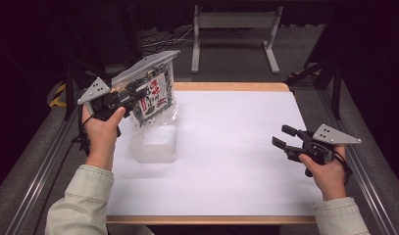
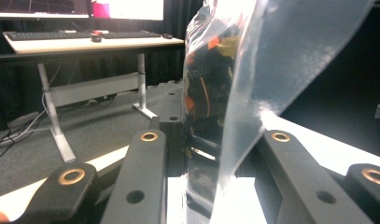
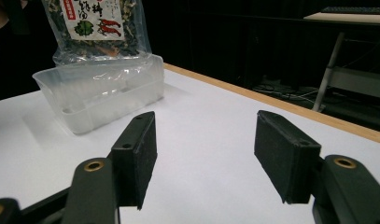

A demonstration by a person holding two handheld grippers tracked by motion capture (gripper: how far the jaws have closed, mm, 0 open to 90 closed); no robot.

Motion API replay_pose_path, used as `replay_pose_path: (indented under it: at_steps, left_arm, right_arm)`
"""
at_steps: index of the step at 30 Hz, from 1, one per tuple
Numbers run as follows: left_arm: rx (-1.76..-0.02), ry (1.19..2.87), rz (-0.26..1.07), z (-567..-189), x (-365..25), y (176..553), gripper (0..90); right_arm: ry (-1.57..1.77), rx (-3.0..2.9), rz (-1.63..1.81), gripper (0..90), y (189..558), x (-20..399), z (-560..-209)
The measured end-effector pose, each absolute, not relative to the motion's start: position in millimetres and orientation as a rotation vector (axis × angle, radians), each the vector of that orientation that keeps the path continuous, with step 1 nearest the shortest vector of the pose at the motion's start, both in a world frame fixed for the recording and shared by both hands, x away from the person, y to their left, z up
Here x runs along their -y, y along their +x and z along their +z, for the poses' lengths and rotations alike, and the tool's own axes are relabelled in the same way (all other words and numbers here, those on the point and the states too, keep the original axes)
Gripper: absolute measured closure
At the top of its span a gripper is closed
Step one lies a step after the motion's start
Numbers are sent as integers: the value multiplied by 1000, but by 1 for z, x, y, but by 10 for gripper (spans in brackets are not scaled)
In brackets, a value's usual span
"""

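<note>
The left tongs (image 1: 131,98) pinch the side edge of a clear snack pouch (image 1: 153,95), hanging over a translucent tub (image 1: 155,144) on the desk (image 1: 236,161). The pouch looks light, crinkly and slippery, so its flat sealed margin seems the safest hold. The right tongs (image 1: 284,136) stand spread and empty.

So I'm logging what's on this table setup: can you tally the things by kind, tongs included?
Clear plastic packet of dried food: 1
Clear plastic tub: 1
Tongs: 2, the left tongs shut on the packet, the right tongs open and holding nothing
Total: 4
</note>
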State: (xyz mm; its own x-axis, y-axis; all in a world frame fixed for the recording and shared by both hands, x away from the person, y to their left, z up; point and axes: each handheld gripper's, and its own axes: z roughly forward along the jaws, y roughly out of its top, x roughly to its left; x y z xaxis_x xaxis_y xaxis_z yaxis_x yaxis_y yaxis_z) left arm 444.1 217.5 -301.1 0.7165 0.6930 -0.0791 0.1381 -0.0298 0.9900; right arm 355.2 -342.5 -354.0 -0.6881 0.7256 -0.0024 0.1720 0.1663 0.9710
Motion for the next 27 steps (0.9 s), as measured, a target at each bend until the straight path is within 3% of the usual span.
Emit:
replay_pose_path:
  at_steps: [27]
  left_arm:
    - [-747, 1587, 457, -335, -224, 457, 715]
  right_arm:
    - [856, -1972, 1564, 394, 356, 343, -356]
